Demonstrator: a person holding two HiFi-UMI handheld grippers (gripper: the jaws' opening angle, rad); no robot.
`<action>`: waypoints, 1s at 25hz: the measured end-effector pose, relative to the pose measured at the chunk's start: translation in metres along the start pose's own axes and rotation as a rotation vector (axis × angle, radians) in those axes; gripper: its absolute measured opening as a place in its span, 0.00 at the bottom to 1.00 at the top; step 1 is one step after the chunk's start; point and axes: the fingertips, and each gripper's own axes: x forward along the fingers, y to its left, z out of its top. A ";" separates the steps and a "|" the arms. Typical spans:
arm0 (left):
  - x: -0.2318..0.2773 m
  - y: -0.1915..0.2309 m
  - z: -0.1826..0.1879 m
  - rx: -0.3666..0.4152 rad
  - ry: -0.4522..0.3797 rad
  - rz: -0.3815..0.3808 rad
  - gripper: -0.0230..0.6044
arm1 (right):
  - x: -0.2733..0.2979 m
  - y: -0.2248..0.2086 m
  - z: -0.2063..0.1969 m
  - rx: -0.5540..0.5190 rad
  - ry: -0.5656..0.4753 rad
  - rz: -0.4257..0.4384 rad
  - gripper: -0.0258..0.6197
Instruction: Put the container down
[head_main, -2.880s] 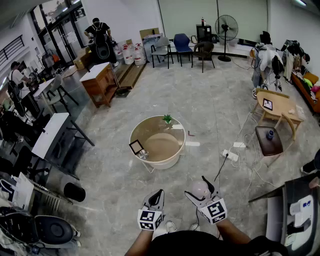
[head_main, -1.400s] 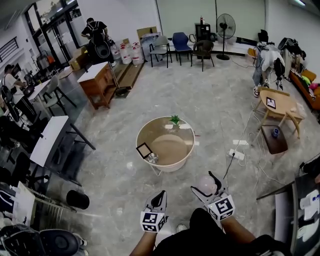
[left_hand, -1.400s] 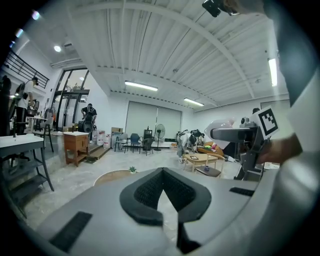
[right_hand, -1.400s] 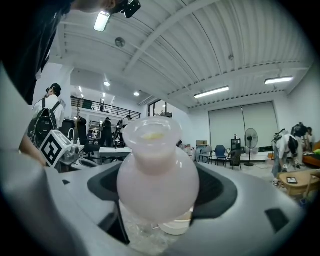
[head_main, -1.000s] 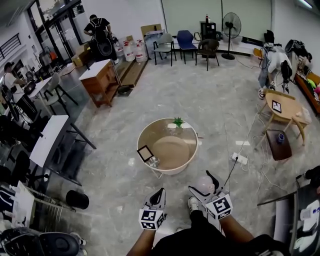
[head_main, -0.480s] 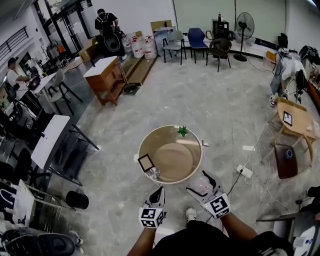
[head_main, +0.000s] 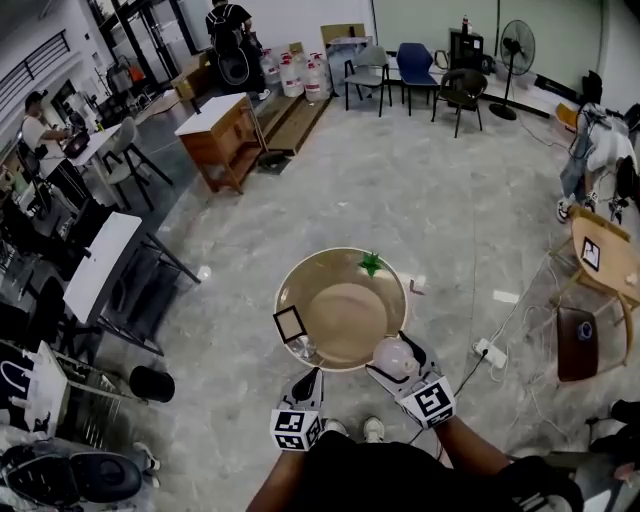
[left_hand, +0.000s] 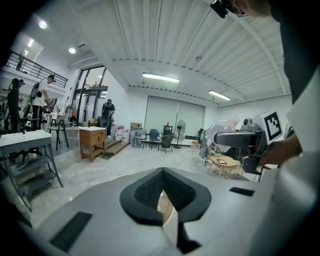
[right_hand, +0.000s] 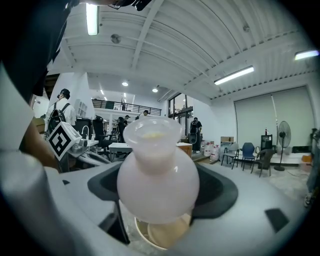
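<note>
The right gripper (head_main: 393, 356) has its jaws tight around the pink container (right_hand: 157, 175), over the round desk's (head_main: 284, 292) near edge. The left gripper (head_main: 311, 375) has its jaws pressed together, empty.

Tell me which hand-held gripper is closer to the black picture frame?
Left. The left hand-held gripper hovers just this side of the picture frame, by the near edge of the round table. The right hand-held gripper, shut on the pink container, is farther off, toward the frame's right.
</note>
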 end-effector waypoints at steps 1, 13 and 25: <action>0.005 0.004 0.001 0.010 0.001 0.004 0.03 | 0.006 -0.004 -0.002 0.006 0.002 0.004 0.66; 0.073 0.083 0.026 -0.017 0.004 0.046 0.03 | 0.109 -0.044 -0.003 0.028 0.011 0.031 0.66; 0.136 0.175 0.057 -0.012 0.018 0.027 0.03 | 0.215 -0.072 0.007 0.039 0.061 0.016 0.66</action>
